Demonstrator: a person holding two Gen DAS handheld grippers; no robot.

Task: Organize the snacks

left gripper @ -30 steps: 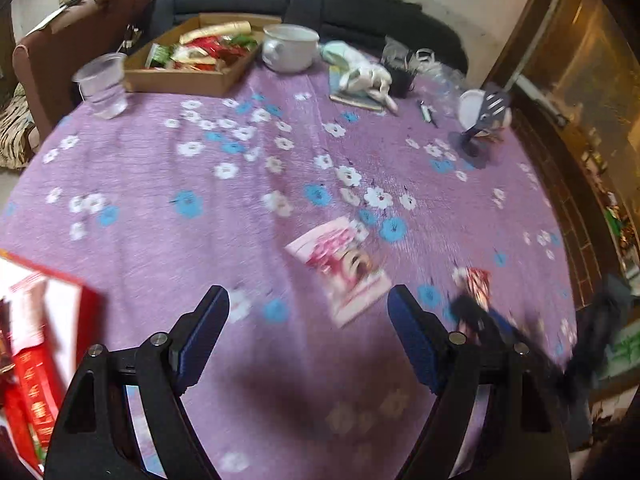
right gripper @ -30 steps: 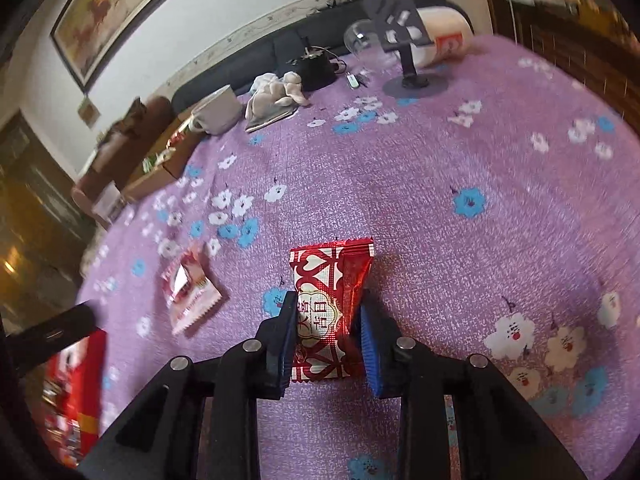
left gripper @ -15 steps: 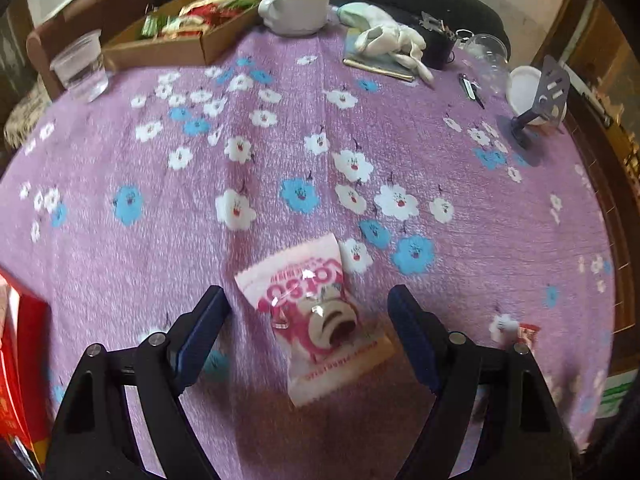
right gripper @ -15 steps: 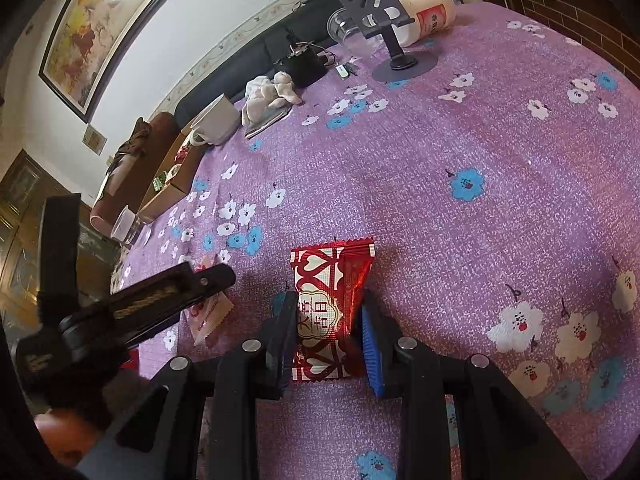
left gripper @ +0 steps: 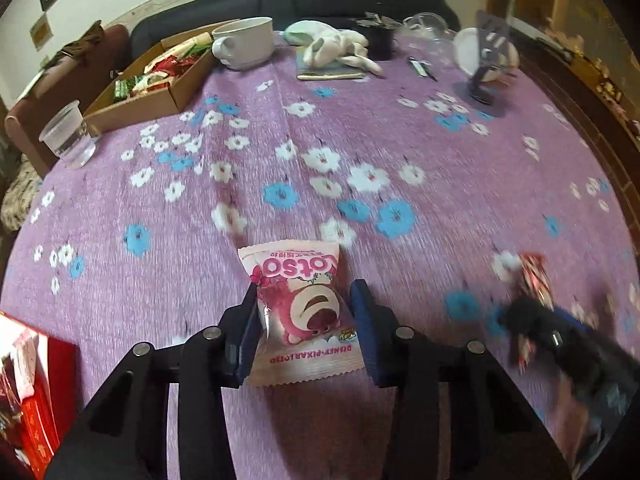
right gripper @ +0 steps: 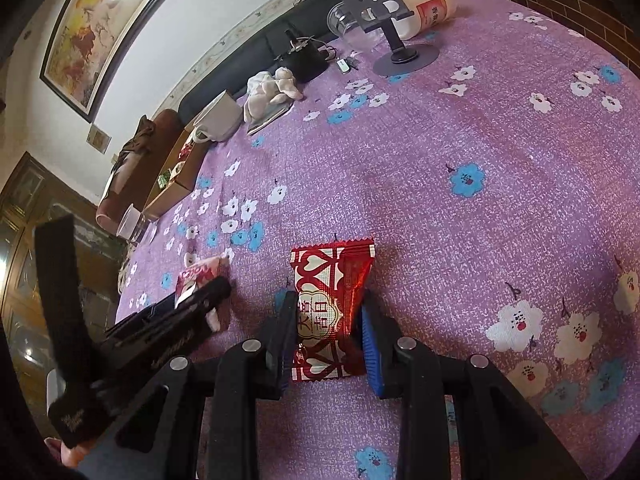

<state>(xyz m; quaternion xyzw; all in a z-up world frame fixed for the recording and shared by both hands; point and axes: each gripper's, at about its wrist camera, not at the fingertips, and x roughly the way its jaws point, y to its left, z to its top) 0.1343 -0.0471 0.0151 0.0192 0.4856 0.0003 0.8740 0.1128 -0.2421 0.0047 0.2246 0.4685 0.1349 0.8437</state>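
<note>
A: Since half a second ago the left gripper (left gripper: 306, 312) has narrowed from wide spread, jaws now flanking the pink snack packet (left gripper: 302, 312); left pad touches, right pad looks close, contact hard to confirm. Packet lies on the purple counter (left gripper: 360, 148).

B: Left view, hidden stuff?

A: Right gripper (left gripper: 532, 316) is a blur at right edge, red candy (left gripper: 534, 276) smeared. Red box (left gripper: 36, 396) cut off bottom left, contents unreadable.

B: Containers?

A: Cardboard box (left gripper: 160, 80) at far left holds mixed wrappers, red and green. Clear cup (left gripper: 68, 136) beside it, white mug (left gripper: 244, 42) behind; contents not visible.

B: Right view?

A: Right gripper (right gripper: 328, 320) jaws pinching the red candy (right gripper: 330, 304) above the counter (right gripper: 480, 140). Left gripper (right gripper: 196, 300) covers most of the pink snack packet (right gripper: 202, 274). Cardboard box (right gripper: 176, 176) seen edge-on, far left, contents tiny.
</note>
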